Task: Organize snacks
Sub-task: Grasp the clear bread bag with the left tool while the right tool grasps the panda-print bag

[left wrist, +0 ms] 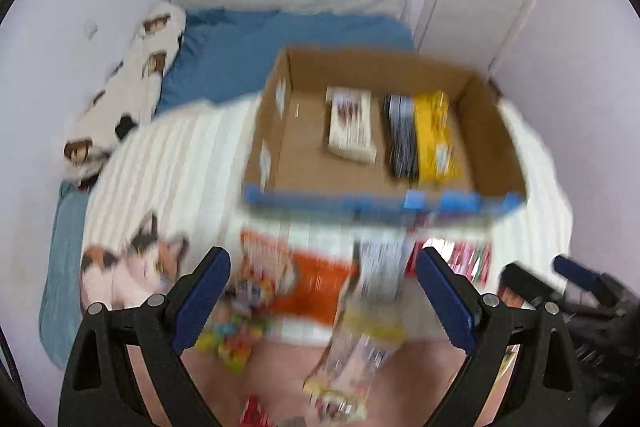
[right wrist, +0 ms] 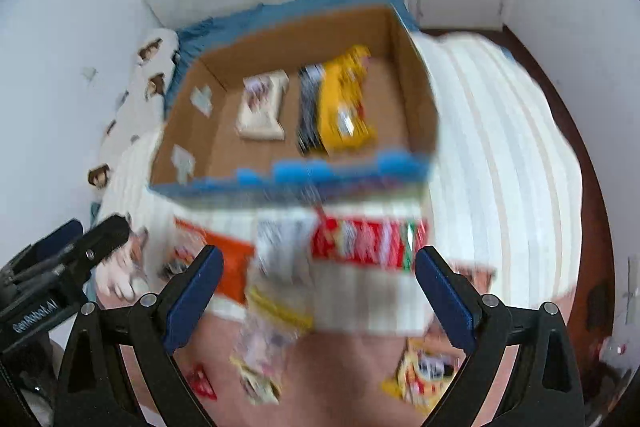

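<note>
The left gripper (left wrist: pixel 323 291) and the right gripper (right wrist: pixel 319 287) both have their blue-padded fingers spread wide, clamping nothing. Below and between each pair, blurred snack packets, an orange pouch (left wrist: pixel 316 283) and a red wrapper (right wrist: pixel 366 241) among them, lie loose on a white striped blanket (right wrist: pixel 500 155). Beyond them stands an open brown cardboard box (left wrist: pixel 496 131) holding a cream packet (left wrist: pixel 350 127), a dark packet (left wrist: pixel 400 139) and a yellow packet (left wrist: pixel 434 139). Blue bedding (left wrist: pixel 248 55) and white walls lie behind.

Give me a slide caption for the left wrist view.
Open left claw above scattered snack packets, facing a cardboard box holding three packs.
</note>
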`<state>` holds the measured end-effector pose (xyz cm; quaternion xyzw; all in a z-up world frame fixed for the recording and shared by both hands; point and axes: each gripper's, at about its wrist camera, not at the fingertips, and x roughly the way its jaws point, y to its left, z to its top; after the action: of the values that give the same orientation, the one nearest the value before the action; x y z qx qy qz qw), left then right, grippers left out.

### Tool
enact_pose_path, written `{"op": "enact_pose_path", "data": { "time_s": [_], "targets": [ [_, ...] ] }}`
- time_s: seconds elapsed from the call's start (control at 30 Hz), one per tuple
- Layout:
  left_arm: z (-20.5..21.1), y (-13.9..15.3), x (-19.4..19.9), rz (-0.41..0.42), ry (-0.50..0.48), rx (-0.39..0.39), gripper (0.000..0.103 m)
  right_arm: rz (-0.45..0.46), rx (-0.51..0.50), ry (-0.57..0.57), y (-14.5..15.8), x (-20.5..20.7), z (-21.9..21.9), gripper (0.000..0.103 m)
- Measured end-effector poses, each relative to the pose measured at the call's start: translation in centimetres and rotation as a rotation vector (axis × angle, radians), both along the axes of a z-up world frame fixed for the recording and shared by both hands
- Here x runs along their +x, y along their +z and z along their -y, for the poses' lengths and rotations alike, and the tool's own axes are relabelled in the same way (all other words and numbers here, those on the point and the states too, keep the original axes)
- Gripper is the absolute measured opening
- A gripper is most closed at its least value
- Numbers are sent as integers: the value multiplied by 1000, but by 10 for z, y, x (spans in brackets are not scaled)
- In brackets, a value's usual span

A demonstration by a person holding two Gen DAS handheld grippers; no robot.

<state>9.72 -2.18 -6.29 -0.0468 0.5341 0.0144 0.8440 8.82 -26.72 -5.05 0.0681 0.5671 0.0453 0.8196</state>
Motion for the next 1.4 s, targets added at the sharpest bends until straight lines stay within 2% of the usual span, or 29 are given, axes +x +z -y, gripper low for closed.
{"op": "enact_pose_path", "data": {
  "time_s": [0.13,0.33,0.43,0.53,0.67,0.73,0.8,0.87,0.93,1.0,1.07,1.17,1.27,1.4],
  "targets": [
    [9,-61,-23,-156,-32,15,95,-86,-9,-77,-34,-33,30,98],
    [39,-152,-38,-378,-135,28,95,-228,12,-280,-89,-75,93,98],
    [55,-179,-39,-443,-177,43,95,-289,16,-318,-116,-86,107,98],
    [68,-199,-35,-471,-197,66,95,-326,10,-321,-138,-91,108,98],
    [61,-208,-27,-485,-128,18,95,-337,3,-321,-155,-90,104,95],
    [48,-208,-25,-492,-63,-37,94,-333,0,-320,-161,-88,101,79],
    [36,-207,-24,-496,-11,-67,93,-325,-17,-312,-165,-89,95,67],
    [24,-207,-24,-499,32,-90,93,-310,-28,-298,-168,-89,89,66],
    [17,-206,-27,-501,54,-110,93,-304,-43,-252,-169,-86,78,59],
    [17,-207,-31,-505,50,-114,93,-310,-33,-191,-168,-85,65,59],
    [16,-209,-37,-507,36,-110,93,-341,-17,-67,-170,-85,43,58],
    [20,-219,-46,-526,11,-102,93,-364,-93,80,-175,-89,12,60],
    [22,-228,-52,-539,5,-100,93,-367,-106,78,-177,-93,3,73],
    [21,-235,-49,-516,-26,-68,93,-363,-111,24,-180,-95,-8,75]
  ]
}}
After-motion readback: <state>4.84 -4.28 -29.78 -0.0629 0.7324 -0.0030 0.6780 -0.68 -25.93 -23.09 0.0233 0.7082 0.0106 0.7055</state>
